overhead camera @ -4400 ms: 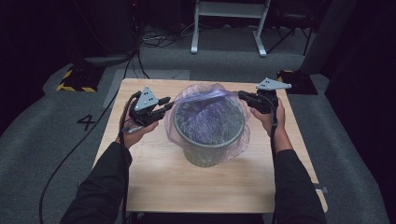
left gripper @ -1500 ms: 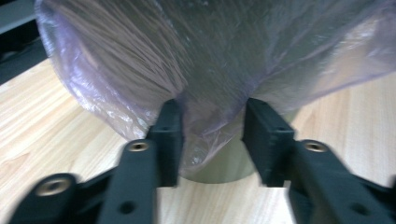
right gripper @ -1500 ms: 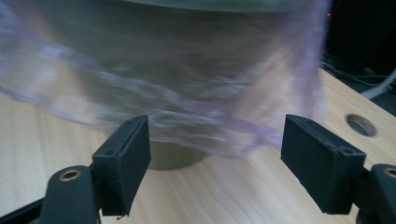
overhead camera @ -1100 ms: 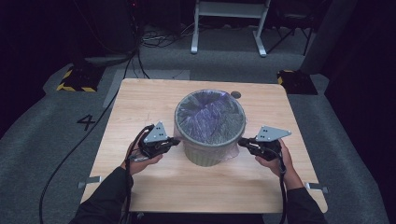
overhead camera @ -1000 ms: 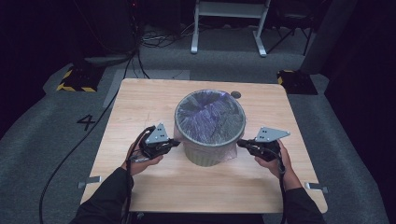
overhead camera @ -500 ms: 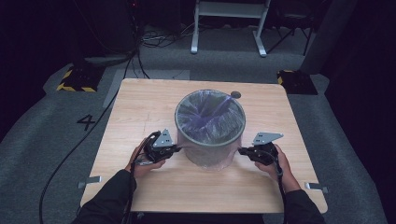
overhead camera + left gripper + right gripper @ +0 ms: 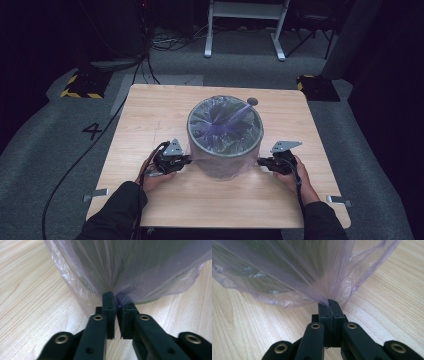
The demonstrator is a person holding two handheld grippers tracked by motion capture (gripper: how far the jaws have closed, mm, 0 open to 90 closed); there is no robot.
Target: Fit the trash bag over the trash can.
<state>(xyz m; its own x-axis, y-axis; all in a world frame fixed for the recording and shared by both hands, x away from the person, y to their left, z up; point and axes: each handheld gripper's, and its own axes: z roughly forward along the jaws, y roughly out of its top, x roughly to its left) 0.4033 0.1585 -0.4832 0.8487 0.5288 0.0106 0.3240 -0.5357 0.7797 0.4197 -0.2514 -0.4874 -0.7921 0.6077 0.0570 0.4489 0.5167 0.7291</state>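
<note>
- Now the thin purple plastic bag [image 7: 220,117] lines the round grey bin [image 7: 225,162], which stands near the middle of the light wooden desk [image 7: 150,115]. Its folded-over skirt covers most of the bin wall, down close to the desk.
- About four seconds ago both hands were up at the rim, and the film was puffed loosely around it. Since then the hands went down along the two sides, and the film at the rim looks tight and flat.
- This means, to my judgement, that the lining is nearly done; what remains is to let go of the film and take the hands away.
- The left hand-held gripper [image 7: 115,303] is low at the left side of the bin. A gathered point of film sits between its tips, but the jaws have just been opening and a narrow slit shows between them. Whether the tips really clamp the film I cannot say surely; it seems they only begin to release.
- The right hand-held gripper [image 7: 331,303] is low at the right side, pressed together and pinching a fold of the skirt, which stretches up from it like a fan.
- Both forearms come from the near edge of the desk. The hands rest close to its surface, and the jaws point inward to the bin.
</note>
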